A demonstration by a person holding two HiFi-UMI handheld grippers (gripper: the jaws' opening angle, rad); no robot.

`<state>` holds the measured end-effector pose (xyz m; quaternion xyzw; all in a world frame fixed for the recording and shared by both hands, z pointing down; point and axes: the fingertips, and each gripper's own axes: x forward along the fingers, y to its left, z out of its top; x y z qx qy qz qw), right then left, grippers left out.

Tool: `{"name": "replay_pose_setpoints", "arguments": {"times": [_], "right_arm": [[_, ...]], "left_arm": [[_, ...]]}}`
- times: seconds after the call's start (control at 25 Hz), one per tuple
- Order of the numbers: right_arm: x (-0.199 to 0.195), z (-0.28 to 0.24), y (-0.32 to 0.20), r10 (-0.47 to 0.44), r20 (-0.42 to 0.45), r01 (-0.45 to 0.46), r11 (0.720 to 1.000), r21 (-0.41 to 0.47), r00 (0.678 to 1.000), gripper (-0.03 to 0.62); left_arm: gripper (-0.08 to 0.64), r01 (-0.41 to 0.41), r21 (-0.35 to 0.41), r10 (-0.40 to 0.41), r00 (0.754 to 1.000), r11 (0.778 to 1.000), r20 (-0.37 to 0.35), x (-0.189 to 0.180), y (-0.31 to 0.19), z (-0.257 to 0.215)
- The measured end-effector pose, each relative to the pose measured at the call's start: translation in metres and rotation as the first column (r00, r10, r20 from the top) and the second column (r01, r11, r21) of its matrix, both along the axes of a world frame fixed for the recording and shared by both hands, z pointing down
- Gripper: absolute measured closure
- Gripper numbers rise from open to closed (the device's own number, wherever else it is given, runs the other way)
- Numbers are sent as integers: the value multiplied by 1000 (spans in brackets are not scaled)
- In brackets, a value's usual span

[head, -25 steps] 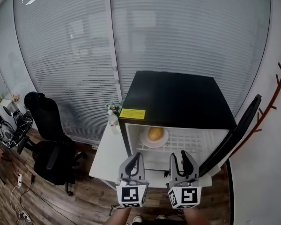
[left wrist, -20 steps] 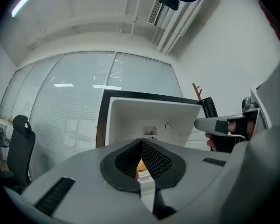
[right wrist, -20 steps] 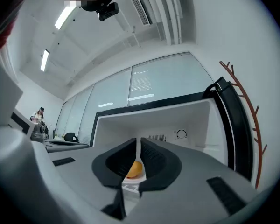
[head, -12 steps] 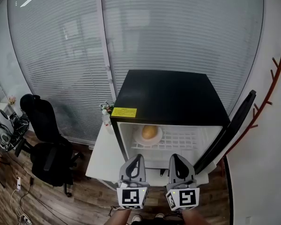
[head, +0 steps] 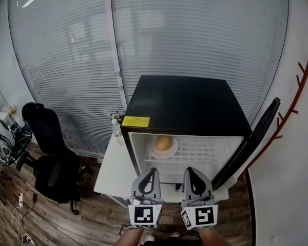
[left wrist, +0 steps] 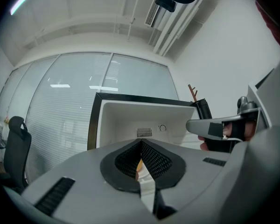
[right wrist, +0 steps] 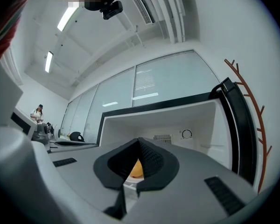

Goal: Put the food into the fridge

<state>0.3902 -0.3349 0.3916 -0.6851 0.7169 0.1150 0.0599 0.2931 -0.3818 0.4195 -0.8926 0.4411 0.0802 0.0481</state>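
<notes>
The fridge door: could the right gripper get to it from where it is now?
Probably yes. The fridge door stands wide open at the right, and the right gripper, jaws shut and empty, hangs just in front of the fridge close beside it, with nothing visible between them.

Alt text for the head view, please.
A small black fridge stands open on a white table, its door swung right, with an orange-yellow fruit on a white plate on the wire shelf inside. In front, the left gripper and right gripper are both shut and empty.
</notes>
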Motion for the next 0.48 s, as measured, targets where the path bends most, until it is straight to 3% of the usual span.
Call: {"name": "replay_pose_setpoints", "arguments": {"times": [0.48], "right_arm": [[1, 6, -7, 10, -11, -10, 1000, -13, 1000, 568]], "left_arm": [[534, -1, 20, 1, 1000, 1000, 0, 1, -5, -4]]}}
